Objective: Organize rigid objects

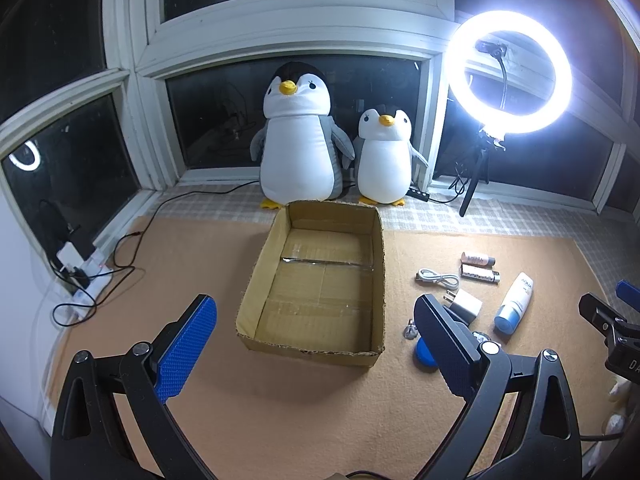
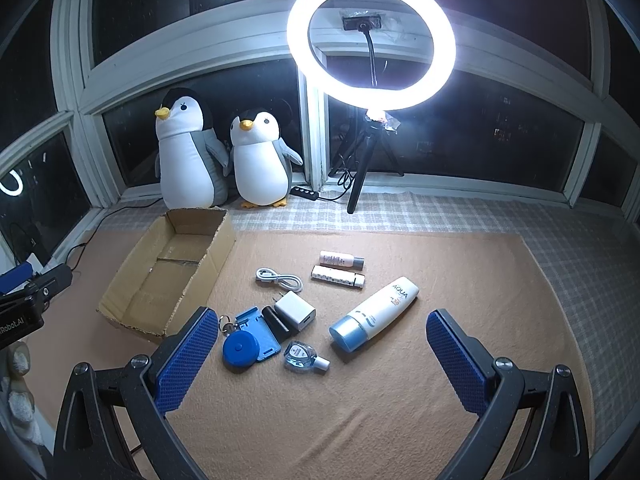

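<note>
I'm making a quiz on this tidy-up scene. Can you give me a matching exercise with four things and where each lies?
Things:
1. box
2. cable
3. sunscreen tube
4. big penguin

Places:
A. by the window
B. right of the charger
C. left of the small items
D. just beyond the charger

Pairs: 1-C, 2-D, 3-B, 4-A
</note>
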### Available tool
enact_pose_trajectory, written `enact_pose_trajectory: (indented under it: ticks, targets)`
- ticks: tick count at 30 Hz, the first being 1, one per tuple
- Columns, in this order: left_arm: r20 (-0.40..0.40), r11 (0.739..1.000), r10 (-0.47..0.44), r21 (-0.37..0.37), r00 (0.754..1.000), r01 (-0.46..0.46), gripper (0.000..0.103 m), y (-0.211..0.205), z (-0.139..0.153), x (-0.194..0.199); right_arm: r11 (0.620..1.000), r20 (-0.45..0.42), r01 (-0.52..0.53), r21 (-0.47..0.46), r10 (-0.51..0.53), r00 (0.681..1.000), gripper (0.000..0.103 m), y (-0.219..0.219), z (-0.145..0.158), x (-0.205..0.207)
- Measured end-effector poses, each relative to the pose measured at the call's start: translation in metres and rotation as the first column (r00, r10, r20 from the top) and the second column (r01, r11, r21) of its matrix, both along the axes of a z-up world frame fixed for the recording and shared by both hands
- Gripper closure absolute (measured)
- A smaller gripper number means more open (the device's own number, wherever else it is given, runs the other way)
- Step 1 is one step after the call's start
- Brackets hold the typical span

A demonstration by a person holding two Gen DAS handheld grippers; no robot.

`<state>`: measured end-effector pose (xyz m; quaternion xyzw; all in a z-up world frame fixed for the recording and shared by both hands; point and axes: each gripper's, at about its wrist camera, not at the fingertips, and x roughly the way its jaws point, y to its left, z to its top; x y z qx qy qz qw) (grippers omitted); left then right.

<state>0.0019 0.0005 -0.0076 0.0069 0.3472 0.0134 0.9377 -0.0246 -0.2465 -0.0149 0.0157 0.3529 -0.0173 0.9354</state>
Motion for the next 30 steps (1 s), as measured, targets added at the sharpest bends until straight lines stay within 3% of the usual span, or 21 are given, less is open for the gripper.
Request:
enact_pose_trajectory:
  ticks: [30]
  targets:
    - [-0.046,0.999,0.032,0.006,0.998,-0.031,0.004,0.01,-0.02,0.019,1.0,-0.037,0.005,0.002,-0.005,0.999,0.0,-0.004,-0.013,0.017]
